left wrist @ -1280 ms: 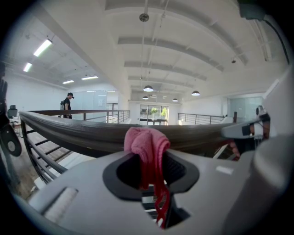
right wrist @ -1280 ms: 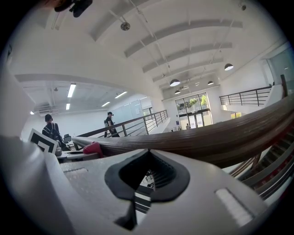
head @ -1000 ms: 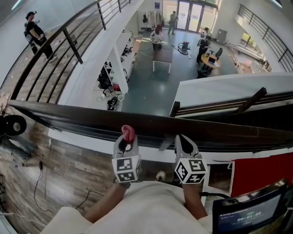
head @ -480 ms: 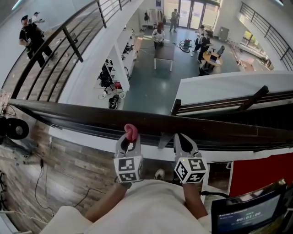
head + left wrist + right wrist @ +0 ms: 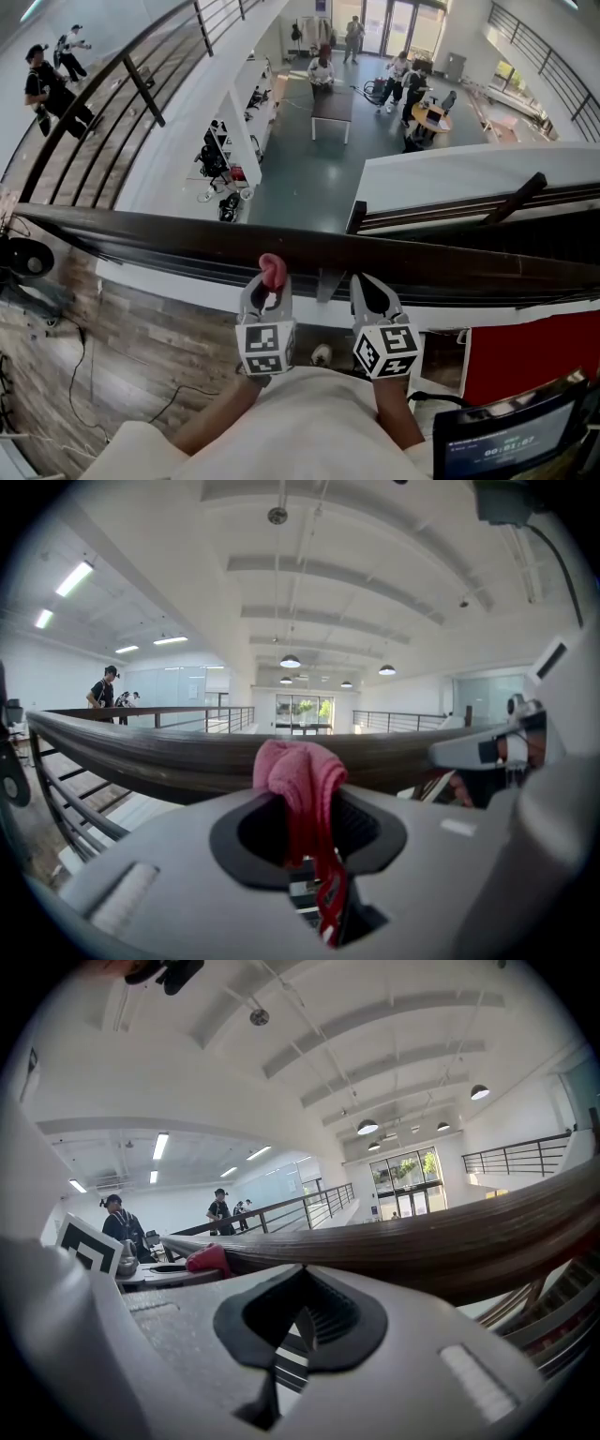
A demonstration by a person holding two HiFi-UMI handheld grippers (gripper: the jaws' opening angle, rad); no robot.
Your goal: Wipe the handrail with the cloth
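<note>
A dark wooden handrail (image 5: pixel 169 236) crosses the head view from left to right, just beyond both grippers. My left gripper (image 5: pixel 265 287) is shut on a pink cloth (image 5: pixel 272 270), whose bunched end sits against the rail's near edge. In the left gripper view the cloth (image 5: pixel 300 778) sticks up between the jaws, with the handrail (image 5: pixel 159 750) right behind it. To its right, my right gripper (image 5: pixel 363 284) is shut with nothing in it, its tip at the rail's underside. In the right gripper view the handrail (image 5: pixel 450 1239) runs overhead and the cloth (image 5: pixel 208 1258) shows at left.
Beyond the rail is an open drop to a lower floor with desks and people. A red panel (image 5: pixel 534 354) and a dark screen (image 5: pixel 511 441) are at lower right. A black round object (image 5: pixel 23 255) and cables (image 5: pixel 80 375) lie at left. People walk the far balcony (image 5: pixel 52 89).
The left gripper with the cloth has edged slightly right and up against the rail. The right gripper has stayed beside it. People in the background have walked on.
</note>
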